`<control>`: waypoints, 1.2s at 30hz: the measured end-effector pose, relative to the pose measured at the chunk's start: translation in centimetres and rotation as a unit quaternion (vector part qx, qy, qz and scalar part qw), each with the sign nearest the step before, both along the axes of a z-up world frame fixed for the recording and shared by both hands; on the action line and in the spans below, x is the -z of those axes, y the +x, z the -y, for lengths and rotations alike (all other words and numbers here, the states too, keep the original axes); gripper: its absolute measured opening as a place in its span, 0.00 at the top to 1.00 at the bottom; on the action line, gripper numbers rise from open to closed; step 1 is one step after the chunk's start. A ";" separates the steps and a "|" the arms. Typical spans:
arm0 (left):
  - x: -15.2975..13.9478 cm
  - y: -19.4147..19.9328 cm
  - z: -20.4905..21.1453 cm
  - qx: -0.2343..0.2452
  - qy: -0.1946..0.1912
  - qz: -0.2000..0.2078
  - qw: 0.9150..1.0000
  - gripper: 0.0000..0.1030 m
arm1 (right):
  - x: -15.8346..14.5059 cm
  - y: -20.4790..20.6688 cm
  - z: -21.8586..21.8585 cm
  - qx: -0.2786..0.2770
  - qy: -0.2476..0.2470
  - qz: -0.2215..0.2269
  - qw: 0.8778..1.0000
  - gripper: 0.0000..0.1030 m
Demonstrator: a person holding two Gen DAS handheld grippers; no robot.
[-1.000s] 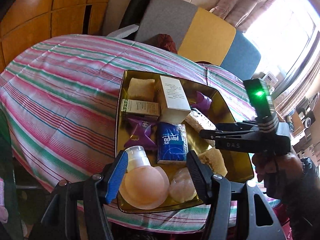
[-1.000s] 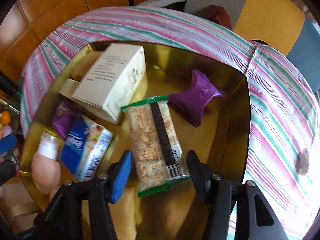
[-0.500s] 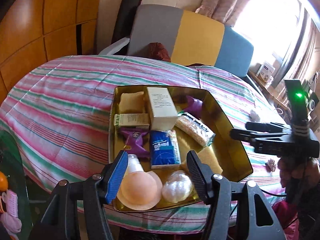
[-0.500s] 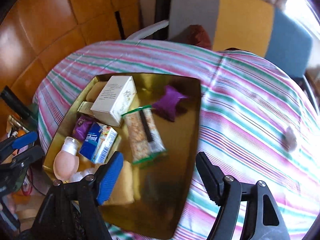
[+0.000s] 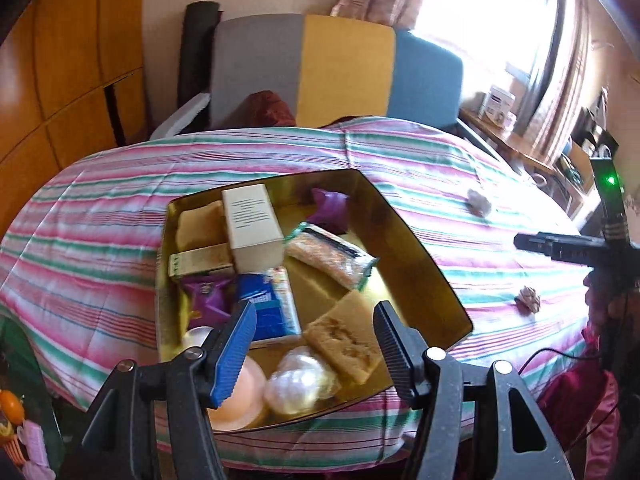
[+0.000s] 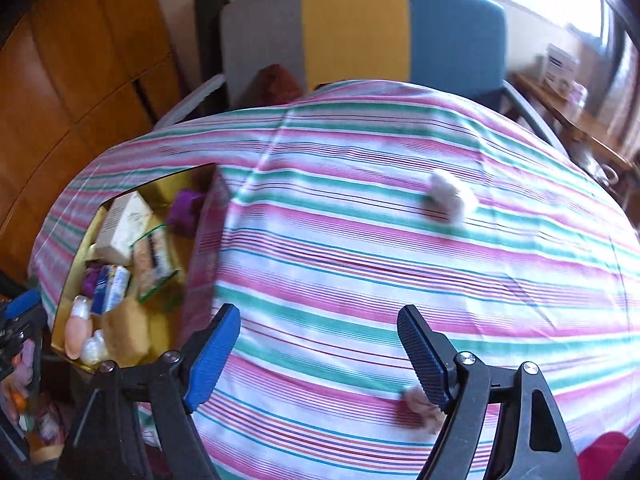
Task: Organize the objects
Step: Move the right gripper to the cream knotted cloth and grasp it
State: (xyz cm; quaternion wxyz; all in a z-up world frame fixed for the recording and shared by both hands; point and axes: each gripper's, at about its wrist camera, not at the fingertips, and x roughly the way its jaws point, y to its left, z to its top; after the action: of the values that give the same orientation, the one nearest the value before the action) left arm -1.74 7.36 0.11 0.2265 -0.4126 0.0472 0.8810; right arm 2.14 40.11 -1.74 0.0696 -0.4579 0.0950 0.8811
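A gold tray [image 5: 434,280] on the striped cloth holds a white box [image 5: 252,224], a granola bar [image 5: 332,256], a blue tissue pack [image 5: 272,308], purple packets [image 5: 330,204], sponges [image 5: 344,336], a peach bottle [image 5: 240,396] and a pearly ball [image 5: 300,384]. My left gripper [image 5: 314,332] hangs open above the tray's near end with nothing in it. My right gripper [image 6: 318,344] is over bare cloth to the right of the tray [image 6: 80,256], jaws opening and nothing between them. A white crumpled wad [image 6: 452,196] lies ahead of it. A smaller wad [image 6: 420,396] lies by its right finger.
The right gripper [image 5: 560,246] shows at the right edge of the left wrist view, near two wads [image 5: 478,200] [image 5: 528,299]. A grey, yellow and blue chair [image 5: 344,68] stands behind the table. Wooden panels line the left wall. A side table with small items stands by the window.
The right gripper let the granola bar lie in the tray, swung right over the cloth and spread its jaws wider. The left gripper pulled back a little and rolled, still open.
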 end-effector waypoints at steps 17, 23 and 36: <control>0.1 0.8 -6.3 0.078 0.002 0.030 0.996 0.41 | 4.8 3.6 -9.4 0.103 -0.025 0.114 0.988 0.17; 0.3 0.9 -8.3 0.102 -0.005 0.035 0.994 0.41 | 6.9 3.3 -8.6 0.073 -0.019 0.153 0.985 0.20; -0.3 0.3 -13.1 0.144 -0.010 0.040 0.989 0.41 | 7.8 0.8 -8.0 0.049 0.035 0.168 0.984 0.70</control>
State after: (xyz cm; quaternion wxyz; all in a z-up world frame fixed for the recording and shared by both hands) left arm -1.43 20.48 0.40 0.3485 -0.4385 0.1054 0.8217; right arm 2.94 48.11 -9.55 0.1432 -0.5914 0.0735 0.7902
